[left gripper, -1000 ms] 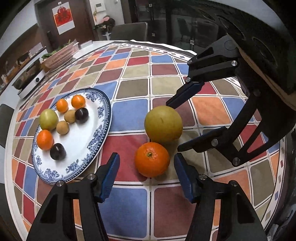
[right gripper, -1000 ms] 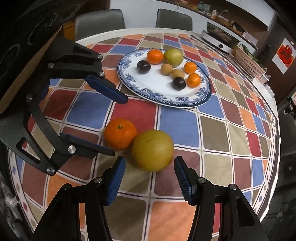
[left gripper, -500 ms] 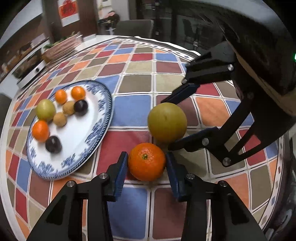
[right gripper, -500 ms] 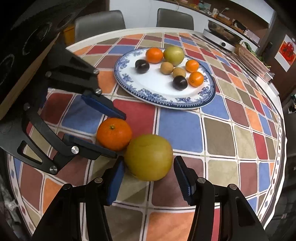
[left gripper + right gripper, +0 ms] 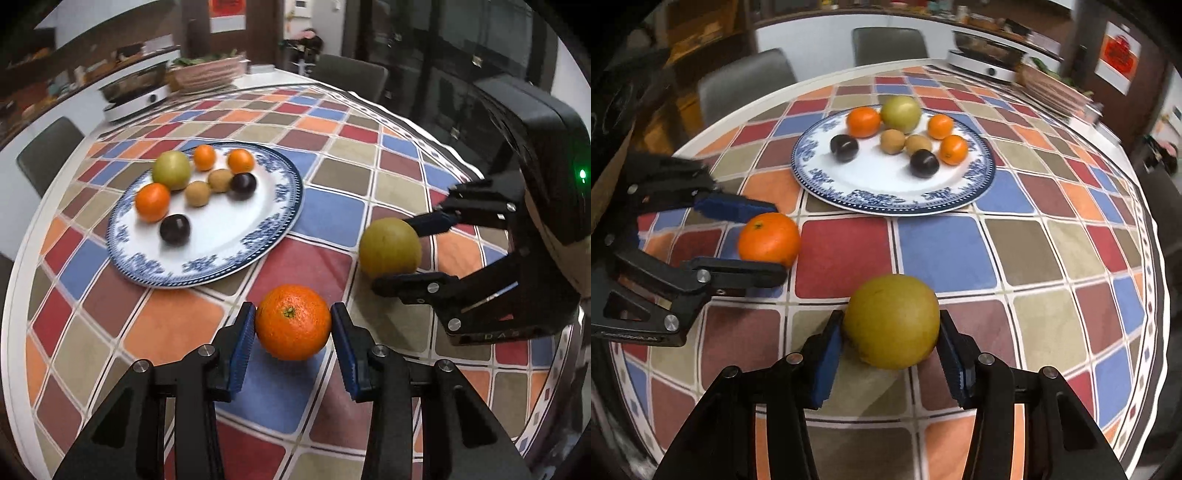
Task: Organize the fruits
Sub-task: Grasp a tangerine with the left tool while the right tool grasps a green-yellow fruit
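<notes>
My left gripper is shut on a large orange, held just above the checkered tablecloth. My right gripper is shut on a big yellow-green pear, also lifted slightly. Each gripper shows in the other's view: the right one with the pear at the right, the left one with the orange at the left. A blue-and-white plate beyond them holds several small fruits: oranges, kiwis, dark plums and a green apple. The plate lies ahead in the right wrist view.
The round table has a coloured checkered cloth. At its far edge stand an electric cooker and a woven basket. Grey chairs surround the table.
Both grippers closed on their fruits and lifted them. They have moved apart, and the plate now lies further ahead in both views.
</notes>
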`<state>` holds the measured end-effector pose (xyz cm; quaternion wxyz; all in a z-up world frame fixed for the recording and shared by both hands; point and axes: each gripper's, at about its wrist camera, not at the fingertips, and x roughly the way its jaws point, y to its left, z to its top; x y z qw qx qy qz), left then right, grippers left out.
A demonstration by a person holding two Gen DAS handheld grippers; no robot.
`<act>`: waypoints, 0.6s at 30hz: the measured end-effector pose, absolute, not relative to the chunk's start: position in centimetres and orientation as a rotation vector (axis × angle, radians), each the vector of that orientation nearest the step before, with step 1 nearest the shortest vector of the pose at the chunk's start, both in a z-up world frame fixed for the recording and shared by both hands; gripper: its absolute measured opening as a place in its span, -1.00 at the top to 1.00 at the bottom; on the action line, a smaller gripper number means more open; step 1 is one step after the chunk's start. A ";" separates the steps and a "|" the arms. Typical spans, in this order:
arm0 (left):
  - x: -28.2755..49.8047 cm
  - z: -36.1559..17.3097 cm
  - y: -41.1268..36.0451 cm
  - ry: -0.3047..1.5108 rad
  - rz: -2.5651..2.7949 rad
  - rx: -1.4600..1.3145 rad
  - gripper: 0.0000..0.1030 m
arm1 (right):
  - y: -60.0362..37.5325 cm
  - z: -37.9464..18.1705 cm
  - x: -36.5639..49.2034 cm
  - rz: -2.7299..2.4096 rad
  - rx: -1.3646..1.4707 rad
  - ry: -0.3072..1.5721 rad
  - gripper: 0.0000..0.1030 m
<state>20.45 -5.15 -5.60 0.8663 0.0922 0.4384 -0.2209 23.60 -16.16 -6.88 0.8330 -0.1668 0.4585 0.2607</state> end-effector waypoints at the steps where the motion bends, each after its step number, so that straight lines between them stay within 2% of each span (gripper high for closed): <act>1: 20.2 -5.4 -4.9 0.913 -0.454 0.187 0.20 | -16.1 -6.7 23.4 0.541 -0.344 0.968 0.04; 18: 18.9 -1.5 -0.5 0.822 -0.337 0.118 0.20 | -14.0 -2.8 21.4 0.473 -0.152 0.875 0.04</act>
